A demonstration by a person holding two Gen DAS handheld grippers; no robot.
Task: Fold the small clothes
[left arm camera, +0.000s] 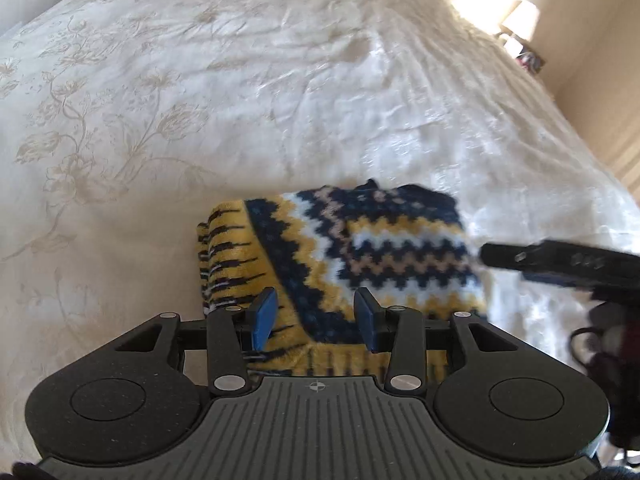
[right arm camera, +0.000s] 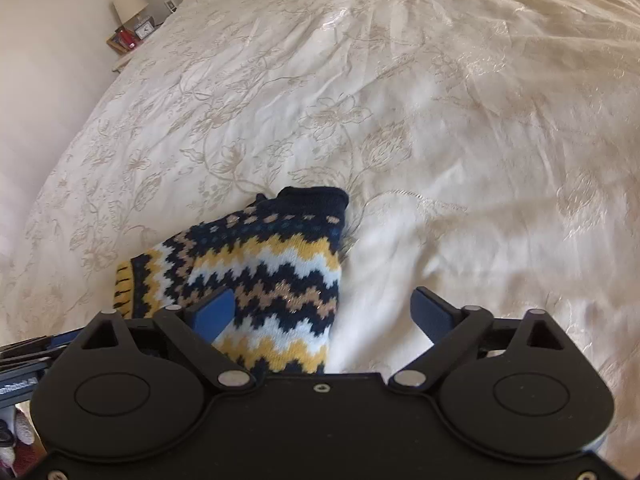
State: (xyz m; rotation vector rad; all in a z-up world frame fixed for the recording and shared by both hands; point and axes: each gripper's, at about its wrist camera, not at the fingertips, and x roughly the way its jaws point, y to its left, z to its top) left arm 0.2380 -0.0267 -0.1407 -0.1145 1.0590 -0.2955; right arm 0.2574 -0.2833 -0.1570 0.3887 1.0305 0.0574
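A small knitted sweater [left arm camera: 360, 248] with navy, yellow, white and tan zigzag bands lies folded on the white bedspread [left arm camera: 240, 100]. My left gripper [left arm camera: 316, 314] hovers over its near yellow edge, blue pads apart with nothing pinched between them. In the right wrist view the same sweater [right arm camera: 272, 272] lies with its navy collar end pointing away. The right gripper [right arm camera: 324, 306] stands wide open over the sweater's right edge; its left fingertip [right arm camera: 216, 312] is above the knit, the right one above bare bedspread. The right gripper [left arm camera: 568, 266] also shows at the right edge of the left wrist view.
The embroidered bedspread [right arm camera: 440, 120] stretches far beyond the sweater. A bedside table with a lamp [right arm camera: 128, 0], a small clock and red items stands by the wall at the far left. Part of the left gripper [right arm camera: 28, 354] shows at the lower left.
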